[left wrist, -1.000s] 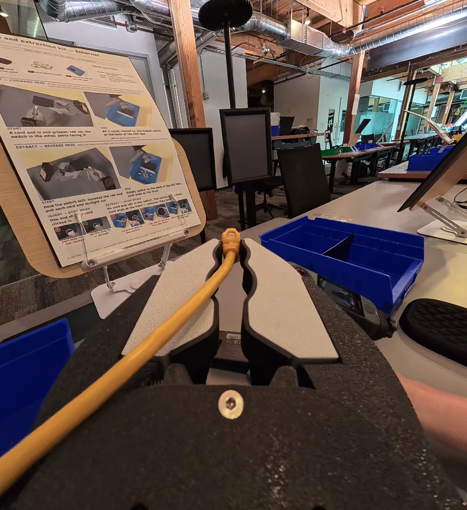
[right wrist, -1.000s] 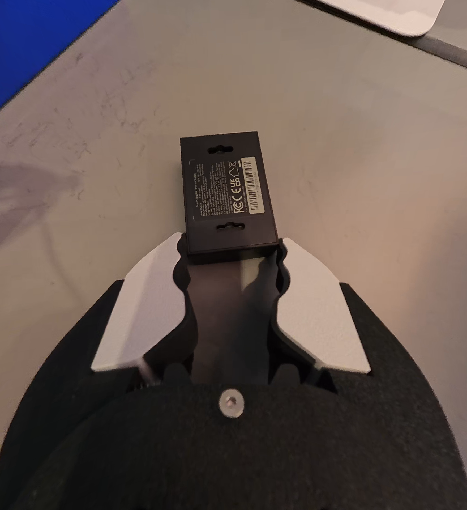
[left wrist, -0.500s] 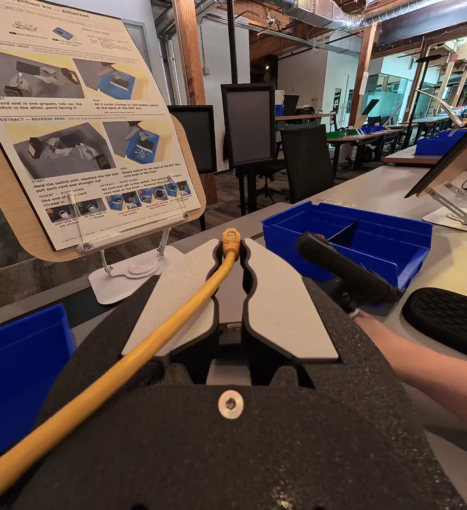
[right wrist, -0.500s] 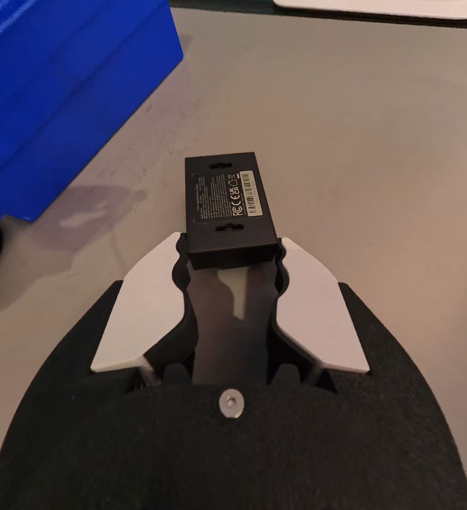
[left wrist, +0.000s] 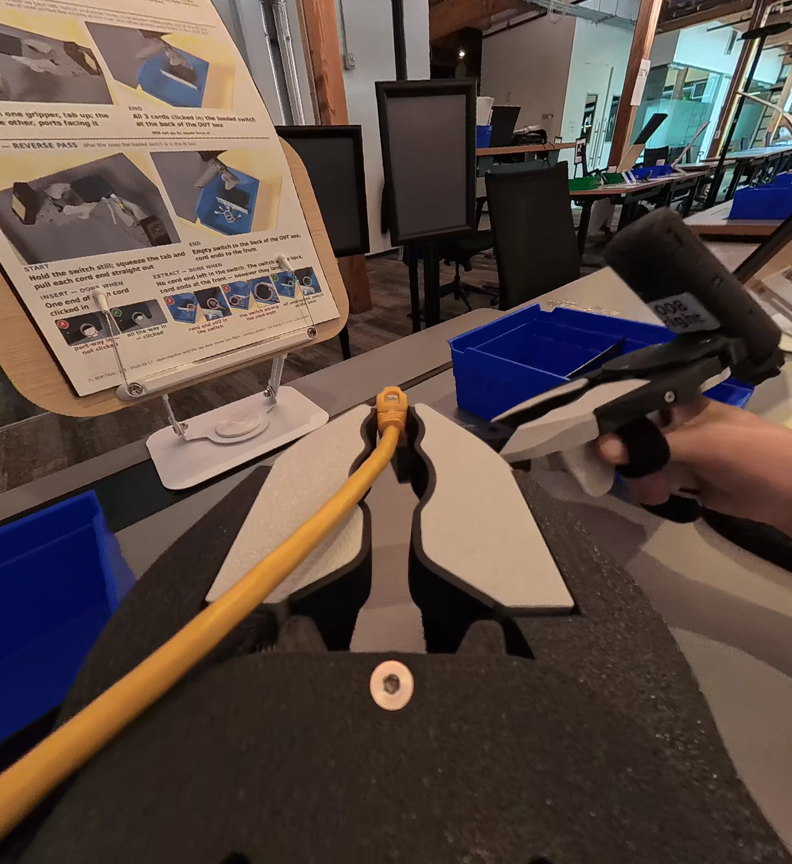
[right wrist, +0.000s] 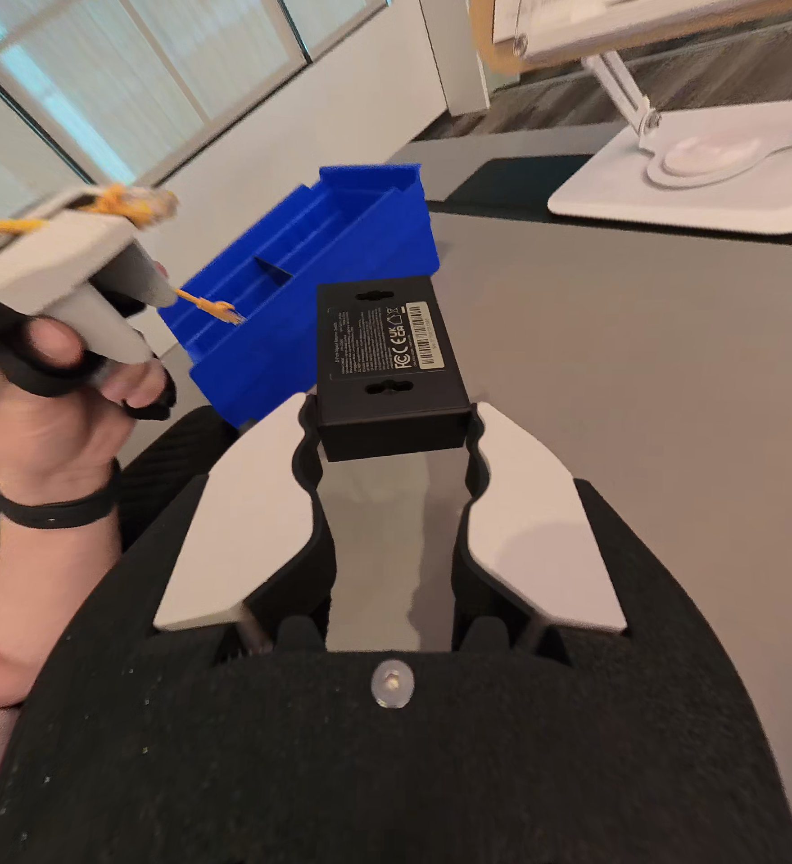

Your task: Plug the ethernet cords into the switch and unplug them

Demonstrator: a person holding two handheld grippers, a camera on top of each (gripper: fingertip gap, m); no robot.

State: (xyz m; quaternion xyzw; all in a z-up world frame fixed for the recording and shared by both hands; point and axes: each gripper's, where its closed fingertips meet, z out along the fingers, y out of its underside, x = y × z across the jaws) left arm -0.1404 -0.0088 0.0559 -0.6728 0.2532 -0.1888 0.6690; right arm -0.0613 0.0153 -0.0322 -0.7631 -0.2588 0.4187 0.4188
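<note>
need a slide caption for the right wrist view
Right hand-held gripper clamps the black switch above the grey table, blue bin behind.

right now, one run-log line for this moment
left hand-held gripper: shut on yellow ethernet cord | right hand-held gripper: shut on black switch | cord: not plugged in

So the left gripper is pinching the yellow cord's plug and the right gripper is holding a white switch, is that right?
Not quite: the switch is black, not white, as the right wrist view shows. The rest stands: the right gripper holds it, and the left gripper pinches the yellow cord's plug.
</note>
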